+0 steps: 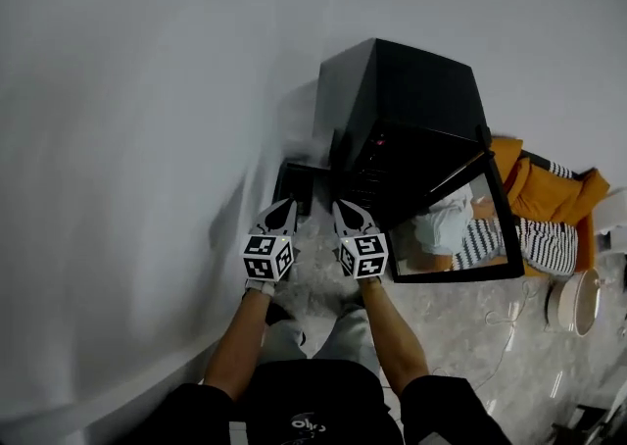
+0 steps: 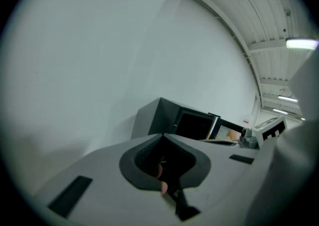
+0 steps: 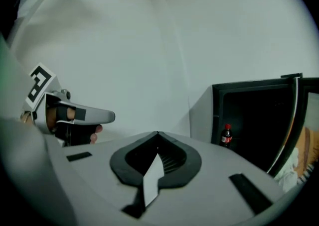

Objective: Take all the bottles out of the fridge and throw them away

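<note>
A small black fridge (image 1: 402, 129) stands against the white wall with its glass door (image 1: 456, 232) swung open to the right. In the right gripper view a dark cola bottle with a red label (image 3: 227, 135) stands upright at the front left of the fridge's dark inside (image 3: 259, 120). Both grippers are held up side by side in front of the fridge, short of it. My left gripper (image 1: 287, 204) (image 2: 162, 135) is shut with nothing in it. My right gripper (image 1: 340, 204) (image 3: 157, 133) is shut and holds nothing either. The left gripper (image 3: 65, 113) also shows at the left of the right gripper view.
A white wall (image 1: 147, 139) runs along the left, close to my left arm. A low black box (image 1: 299, 183) sits at the fridge's left foot. Orange and striped cloth (image 1: 549, 213) lies right of the door, with a white round object (image 1: 578, 301) on the marble floor (image 1: 470, 335).
</note>
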Demonstrator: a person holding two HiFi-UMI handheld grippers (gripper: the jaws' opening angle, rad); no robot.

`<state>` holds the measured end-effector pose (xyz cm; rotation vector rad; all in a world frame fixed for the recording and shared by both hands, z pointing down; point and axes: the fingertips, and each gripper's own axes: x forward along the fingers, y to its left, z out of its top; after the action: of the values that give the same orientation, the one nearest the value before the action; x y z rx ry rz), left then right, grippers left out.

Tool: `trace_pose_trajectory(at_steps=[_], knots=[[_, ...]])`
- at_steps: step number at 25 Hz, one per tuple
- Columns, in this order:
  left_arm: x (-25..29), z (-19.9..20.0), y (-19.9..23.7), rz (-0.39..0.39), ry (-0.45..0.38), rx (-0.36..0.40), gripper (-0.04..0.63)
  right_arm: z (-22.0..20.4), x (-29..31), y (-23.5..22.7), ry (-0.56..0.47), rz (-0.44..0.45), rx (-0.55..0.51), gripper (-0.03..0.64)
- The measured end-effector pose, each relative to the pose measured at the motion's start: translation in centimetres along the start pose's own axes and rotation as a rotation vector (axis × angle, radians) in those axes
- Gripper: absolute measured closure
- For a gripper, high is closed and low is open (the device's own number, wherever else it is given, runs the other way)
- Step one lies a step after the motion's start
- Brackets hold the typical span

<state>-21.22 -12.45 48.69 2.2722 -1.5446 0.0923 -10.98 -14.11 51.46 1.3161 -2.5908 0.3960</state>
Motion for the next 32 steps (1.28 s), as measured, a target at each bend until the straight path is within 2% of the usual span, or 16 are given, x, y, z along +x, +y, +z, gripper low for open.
trace_pose_trajectory(at_steps=[6,11,15,21,32], knots=[[2.6,0.7,-9.9,-0.131,0.022,0.046,0.590,2.2,-8.1,-6.0,-0.020,-0.075,0.039,0.609],[6.5,1.6,-17.6,-0.186,0.018,0.077,0.591,3.4,-14.4,-12.9,-0.038,-0.126,0.055,0.609],[8.9,2.5,-22.0,-0.217,0.012,0.099,0.590,3.7,-18.3,-17.5,-0.048,-0.171,0.063,0.609],[10.6,2.2,-25.5,-0.251,0.016,0.125,0.590,3.3,-21.4,-21.0,-0.061,-0.216,0.066,0.609],[9.9,2.5,-27.3,-0.251,0.018,0.162,0.591,3.4,-23.8,-22.4,-0.082,-0.226,0.060,0.609]])
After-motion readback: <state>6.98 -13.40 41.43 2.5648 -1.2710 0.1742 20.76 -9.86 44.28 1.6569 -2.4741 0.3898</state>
